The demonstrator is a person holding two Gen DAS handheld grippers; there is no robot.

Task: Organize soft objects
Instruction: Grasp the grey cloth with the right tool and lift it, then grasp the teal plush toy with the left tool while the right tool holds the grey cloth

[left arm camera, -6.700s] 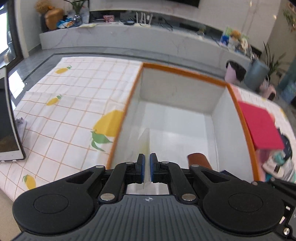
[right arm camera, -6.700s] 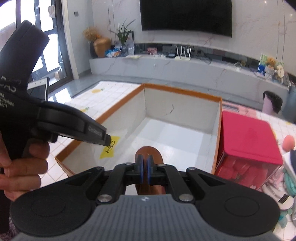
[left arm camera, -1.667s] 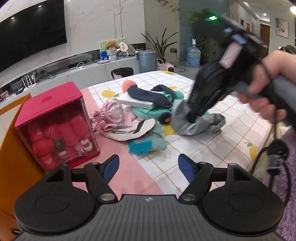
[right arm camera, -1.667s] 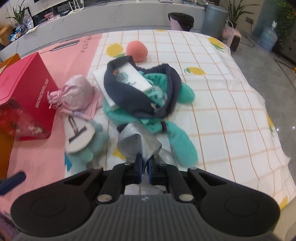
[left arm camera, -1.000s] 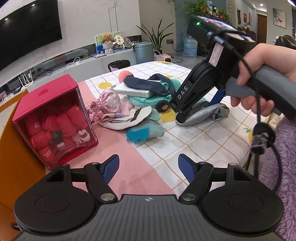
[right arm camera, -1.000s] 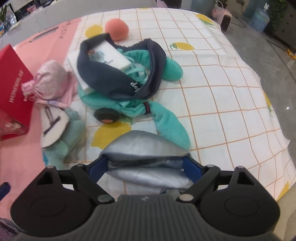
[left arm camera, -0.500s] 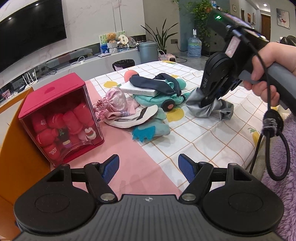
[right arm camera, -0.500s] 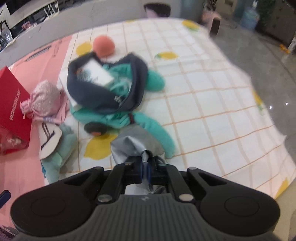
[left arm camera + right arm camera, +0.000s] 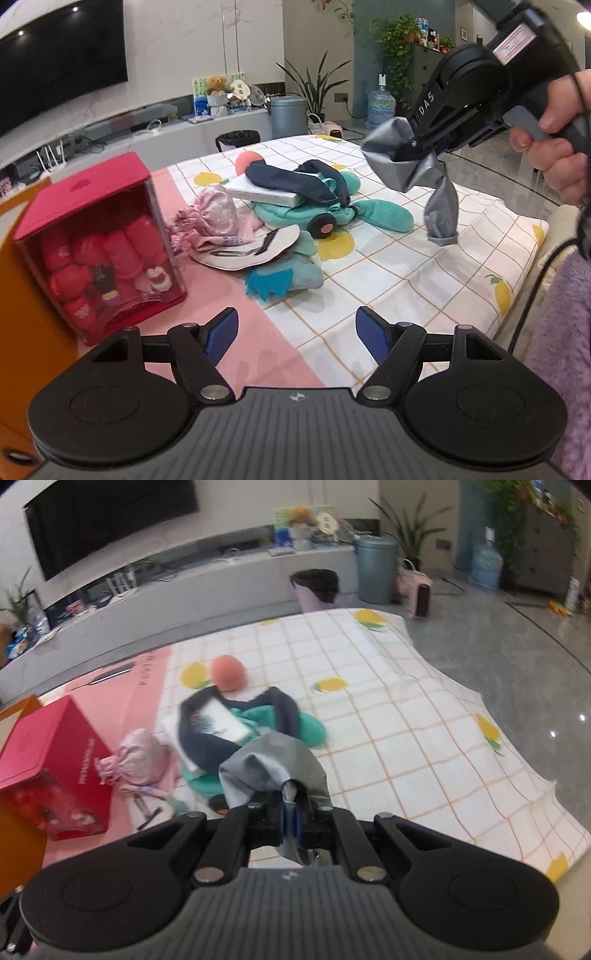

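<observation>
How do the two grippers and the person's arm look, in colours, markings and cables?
Both grippers are black plastic with blue ribbed finger pads. The right gripper carries white "DAS" lettering, a pink label, a grey handle and a black cable. The right hand is bare; a fuzzy lilac sleeve shows beside it.

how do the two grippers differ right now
The right gripper is shut on a grey cloth; the left gripper is wide open and holds nothing. The right one is raised, with the cloth dangling clear of the tablecloth; the left one sits lower, facing the pile. Both are black with blue pads.
</observation>
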